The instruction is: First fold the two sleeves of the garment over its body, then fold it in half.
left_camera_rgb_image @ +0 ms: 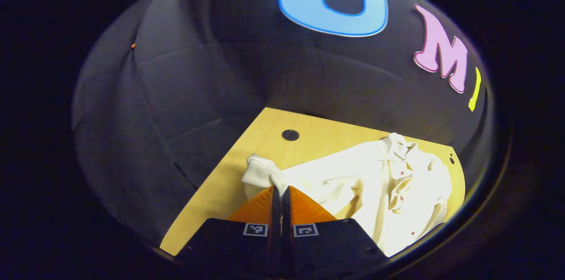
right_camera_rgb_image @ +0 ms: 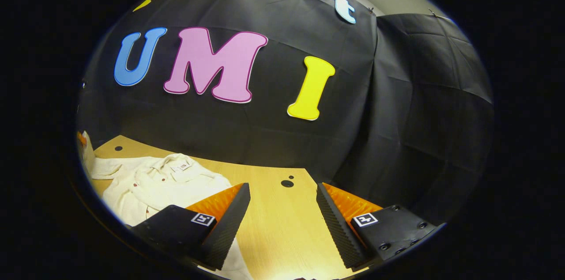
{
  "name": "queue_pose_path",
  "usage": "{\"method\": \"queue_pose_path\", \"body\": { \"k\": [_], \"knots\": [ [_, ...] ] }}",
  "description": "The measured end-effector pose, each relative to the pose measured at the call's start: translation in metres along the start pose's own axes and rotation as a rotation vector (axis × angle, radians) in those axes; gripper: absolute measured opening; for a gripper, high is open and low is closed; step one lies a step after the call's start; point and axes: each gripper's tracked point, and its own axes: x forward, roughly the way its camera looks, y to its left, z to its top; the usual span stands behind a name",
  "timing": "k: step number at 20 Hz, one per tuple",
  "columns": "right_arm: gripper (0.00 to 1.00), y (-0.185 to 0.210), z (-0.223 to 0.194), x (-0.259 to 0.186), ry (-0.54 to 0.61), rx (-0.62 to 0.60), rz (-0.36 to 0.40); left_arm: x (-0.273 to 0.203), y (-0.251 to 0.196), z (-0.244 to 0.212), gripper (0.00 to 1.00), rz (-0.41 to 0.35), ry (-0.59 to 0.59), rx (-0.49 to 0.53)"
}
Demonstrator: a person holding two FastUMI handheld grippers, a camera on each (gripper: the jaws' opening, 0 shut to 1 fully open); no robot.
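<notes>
- In the left gripper view, the left gripper (left_camera_rgb_image: 280,189) is seen with its two fingers drawn together, only a thin slit left between them.
- A sleeve (left_camera_rgb_image: 261,173) of the garment is pinched between those fingers near its cuff, and the cuff end is bunched into a small lump just beyond the fingertips.
- From the held sleeve, the cream garment (left_camera_rgb_image: 375,187) is spread to the right across the wooden table (left_camera_rgb_image: 247,147), with its collar (left_camera_rgb_image: 396,141) at the far side near the booth wall.
- Small dark red dots are seen down the front of the garment; whether they are buttons or a print cannot be told.
- A round dark hole (left_camera_rgb_image: 290,135) is seen in the bare table top beyond the held sleeve, apart from the cloth.
- In the right gripper view, the right gripper (right_camera_rgb_image: 282,205) is held with its fingers wide apart, and nothing is gripped between them.
- Bare table (right_camera_rgb_image: 282,227) is seen in the gap between those fingers, with a dark round hole (right_camera_rgb_image: 287,183) in the wood just ahead.
- The garment (right_camera_rgb_image: 163,180) is seen to the left of the right gripper in that view, lying flat on the table with its collar (right_camera_rgb_image: 180,164) towards the wall.
- A bit of cream cloth is also seen below the left-hand finger of the right gripper, at the lower edge of that view; whether the finger touches it cannot be told.
</notes>
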Motion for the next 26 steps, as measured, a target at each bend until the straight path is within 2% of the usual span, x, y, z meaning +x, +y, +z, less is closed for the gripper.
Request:
{"method": "queue_pose_path", "body": {
  "k": [4, 10, 14, 16, 17, 20, 21, 22, 23, 24, 26],
  "knots": [
    [0.97, -0.025, -0.024, -0.003, 0.043, 0.024, -0.007, -0.003, -0.135, 0.021, 0.06, -0.178, -0.038, 0.062],
    [0.97, -0.063, -0.065, -0.01, 0.118, 0.05, -0.029, -0.016, -0.326, 0.009, 0.06, -0.417, -0.046, 0.206],
    [0.97, -0.081, -0.09, -0.019, 0.168, 0.056, -0.042, -0.024, -0.431, -0.018, 0.06, -0.565, -0.02, 0.245],
    [0.97, -0.082, -0.1, -0.022, 0.19, 0.075, -0.038, -0.023, -0.464, -0.028, 0.08, -0.599, -0.02, 0.255],
    [0.97, -0.081, -0.104, -0.024, 0.201, 0.077, -0.039, -0.022, -0.474, -0.033, 0.14, -0.616, -0.019, 0.25],
    [0.96, -0.075, -0.113, -0.027, 0.217, 0.079, -0.03, -0.037, -0.497, -0.04, 0.52, -0.702, -0.022, 0.213],
    [0.96, -0.07, -0.116, -0.028, 0.225, 0.081, -0.017, -0.042, -0.496, -0.039, 0.6, -0.716, -0.037, 0.204],
    [0.97, -0.063, -0.12, -0.029, 0.235, 0.083, -0.003, -0.047, -0.486, -0.036, 0.81, -0.707, -0.056, 0.2],
    [0.97, -0.056, -0.123, -0.031, 0.247, 0.085, 0.012, -0.051, -0.474, -0.035, 0.92, -0.707, -0.074, 0.195],
    [0.97, -0.048, -0.127, -0.031, 0.256, 0.085, 0.027, -0.058, -0.459, -0.032, 0.97, -0.699, -0.098, 0.192],
    [0.97, -0.031, -0.132, -0.036, 0.281, 0.086, 0.062, -0.073, -0.42, -0.029, 0.96, -0.657, -0.138, 0.192]
  ]
}}
